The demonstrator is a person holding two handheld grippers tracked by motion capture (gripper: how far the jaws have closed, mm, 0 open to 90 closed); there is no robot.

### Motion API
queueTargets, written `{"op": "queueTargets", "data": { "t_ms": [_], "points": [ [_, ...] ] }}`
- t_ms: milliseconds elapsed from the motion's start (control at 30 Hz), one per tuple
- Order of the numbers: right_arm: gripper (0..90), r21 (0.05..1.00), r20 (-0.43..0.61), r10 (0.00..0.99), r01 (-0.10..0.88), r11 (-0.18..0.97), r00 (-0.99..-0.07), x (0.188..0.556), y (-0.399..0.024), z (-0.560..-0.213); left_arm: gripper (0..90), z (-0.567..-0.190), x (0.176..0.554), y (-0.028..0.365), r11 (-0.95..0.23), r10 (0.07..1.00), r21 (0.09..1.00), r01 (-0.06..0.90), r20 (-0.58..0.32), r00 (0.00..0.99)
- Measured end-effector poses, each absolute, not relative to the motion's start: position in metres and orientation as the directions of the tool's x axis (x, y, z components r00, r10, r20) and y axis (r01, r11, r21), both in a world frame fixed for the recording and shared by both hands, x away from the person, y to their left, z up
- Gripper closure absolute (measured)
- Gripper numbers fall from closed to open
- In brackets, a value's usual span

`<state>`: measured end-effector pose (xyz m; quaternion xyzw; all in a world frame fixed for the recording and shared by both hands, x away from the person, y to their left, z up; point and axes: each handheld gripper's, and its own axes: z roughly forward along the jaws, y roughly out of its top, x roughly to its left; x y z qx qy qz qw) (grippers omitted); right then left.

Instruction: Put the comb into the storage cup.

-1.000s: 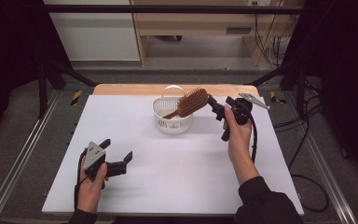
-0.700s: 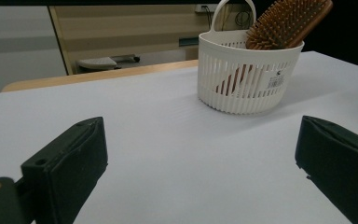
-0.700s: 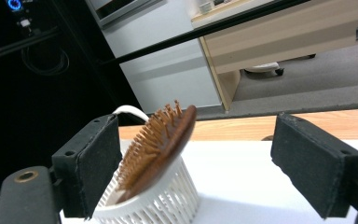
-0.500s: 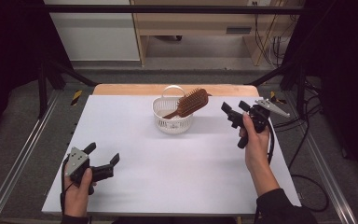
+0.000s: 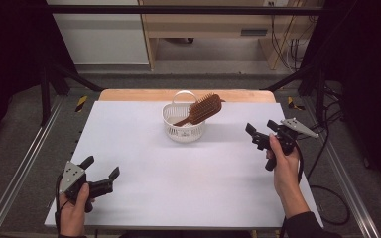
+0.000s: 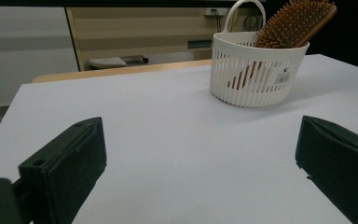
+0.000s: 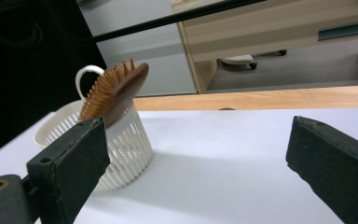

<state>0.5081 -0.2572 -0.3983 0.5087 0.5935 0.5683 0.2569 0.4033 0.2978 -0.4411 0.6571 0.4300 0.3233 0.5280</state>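
Hairbrush [image 5: 204, 109] now leans in the white basket [image 5: 183, 130] at the table's far middle, handle down, bristled wooden head over the right rim. A second ago our right gripper [image 5: 259, 134] was at the brush; it has backed off right, jaws just opening, empty. We judge the placing done. Our left gripper [image 5: 100, 174], open, waits near left.

Black tongs [image 5: 260, 135] with grey plates, black cables; seemingly dark sleeves.

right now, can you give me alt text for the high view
A wooden hairbrush stands tilted in a small white basket at the far middle of a white table. The left gripper and right gripper are open and empty, near opposite table edges.
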Motion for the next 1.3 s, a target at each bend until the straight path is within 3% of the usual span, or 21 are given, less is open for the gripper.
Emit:
{"op": "queueTargets", "data": {
  "t_ms": [200, 867, 1300],
  "points": [
    [4.9, 0.96, 0.189, 0.92, 0.26, -0.1, -0.344, 0.491, -0.26, -0.403, 1.9, -0.441, 0.403, 0.299, -0.071, 0.906, 0.972, 0.224, -0.031, 0.422],
    [5.1, 0.978, 0.125, 0.93, 0.201, -0.057, -0.345, 0.445, -0.275, -0.42, 2.2, -0.439, 0.404, 0.314, -0.013, 0.917, 0.978, 0.209, -0.071, 0.392],
    [4.7, 0.982, 0.062, 0.92, 0.187, 0.012, -0.387, 0.42, -0.279, -0.435, 2.4, -0.436, 0.398, 0.312, -0.044, 0.916, 0.982, 0.183, -0.033, 0.399]
  ]
}}
